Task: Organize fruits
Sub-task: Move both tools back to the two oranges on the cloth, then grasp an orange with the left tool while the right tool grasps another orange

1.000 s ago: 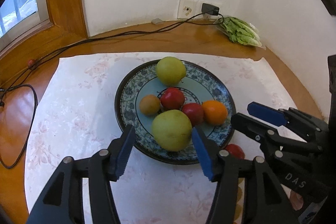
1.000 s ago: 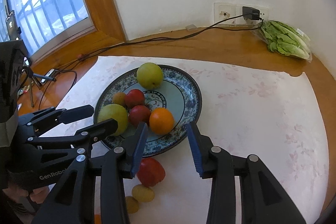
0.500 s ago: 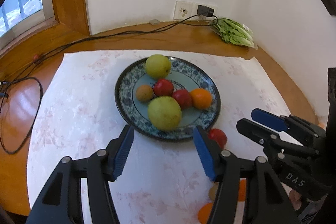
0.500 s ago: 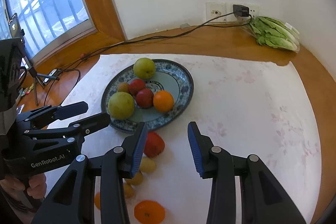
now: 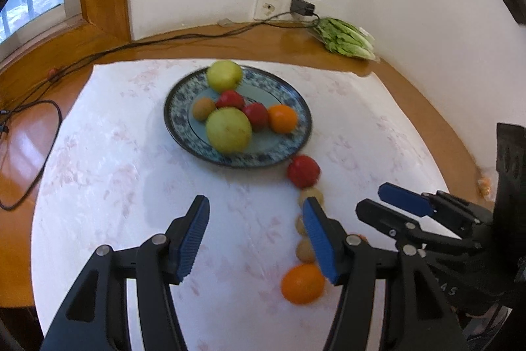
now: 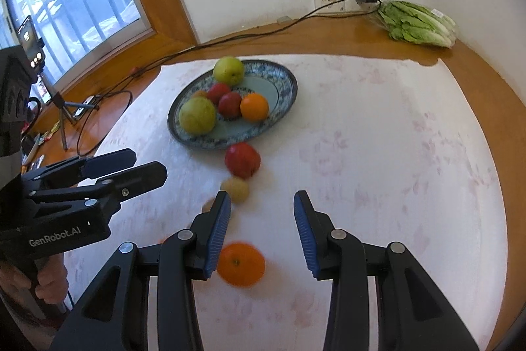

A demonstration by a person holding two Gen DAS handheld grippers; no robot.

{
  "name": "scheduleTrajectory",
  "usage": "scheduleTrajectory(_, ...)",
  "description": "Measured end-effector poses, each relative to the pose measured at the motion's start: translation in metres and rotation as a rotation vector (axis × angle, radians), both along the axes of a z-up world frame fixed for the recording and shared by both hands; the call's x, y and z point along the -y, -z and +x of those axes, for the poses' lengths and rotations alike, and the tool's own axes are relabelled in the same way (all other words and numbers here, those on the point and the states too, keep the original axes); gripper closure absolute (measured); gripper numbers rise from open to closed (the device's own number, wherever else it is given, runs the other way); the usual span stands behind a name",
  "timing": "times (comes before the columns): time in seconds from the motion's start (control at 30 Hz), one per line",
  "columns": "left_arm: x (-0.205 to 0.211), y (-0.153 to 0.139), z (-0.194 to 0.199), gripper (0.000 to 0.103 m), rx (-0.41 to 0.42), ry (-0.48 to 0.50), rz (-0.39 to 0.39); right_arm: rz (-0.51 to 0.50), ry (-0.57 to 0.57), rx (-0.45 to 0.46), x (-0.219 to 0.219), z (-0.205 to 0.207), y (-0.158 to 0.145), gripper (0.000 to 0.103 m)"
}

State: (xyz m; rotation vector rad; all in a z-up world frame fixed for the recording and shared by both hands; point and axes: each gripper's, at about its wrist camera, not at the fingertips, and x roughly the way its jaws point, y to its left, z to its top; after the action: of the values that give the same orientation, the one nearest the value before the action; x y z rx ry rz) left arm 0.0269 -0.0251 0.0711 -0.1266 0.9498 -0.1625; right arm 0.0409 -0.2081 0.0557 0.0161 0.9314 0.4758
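**A:** Where's the fruit?

**B:** I see six pieces on the plate (image 5: 304, 117). Off its rim at five o'clock lies a red apple (image 6: 242, 160), then small yellowish fruits (image 6: 235, 188) trailing to a loose orange (image 6: 241, 263).

**A:** And your jaws?

**B:** My left gripper (image 5: 254, 239) stands half apart, holding nothing. My right gripper (image 6: 261, 232) is parted too, empty.

Fruit plate (image 6: 289, 87) — loose orange (image 6: 241, 263), empty tool (image 6: 261, 226)
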Motion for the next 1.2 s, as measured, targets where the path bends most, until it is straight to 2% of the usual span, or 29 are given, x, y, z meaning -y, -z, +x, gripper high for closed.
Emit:
scheduleTrajectory(0.23,0.012,0.006,-0.020,0.041,-0.016,0.034,-0.003,0.005,0.001,-0.009,0.004,-0.021,0.004,0.062)
scheduleTrajectory(0.57,0.018,0.018,-0.037,0.041,-0.039,0.050,0.022,0.002,-0.005,-0.022,0.006,-0.031,0.011,0.062)
scheduleTrajectory(1.03,0.027,0.029,-0.039,0.041,-0.042,0.085,0.035,-0.001,-0.001,-0.032,0.008,-0.034,0.016,0.062)
scheduleTrajectory(1.13,0.027,0.030,-0.039,0.044,-0.039,0.090,0.031,0.006,0.001,-0.035,0.010,-0.033,0.017,0.062)
scheduleTrajectory(1.2,0.028,0.031,-0.039,0.049,-0.036,0.099,0.027,0.007,0.002,-0.036,0.010,-0.033,0.017,0.062)
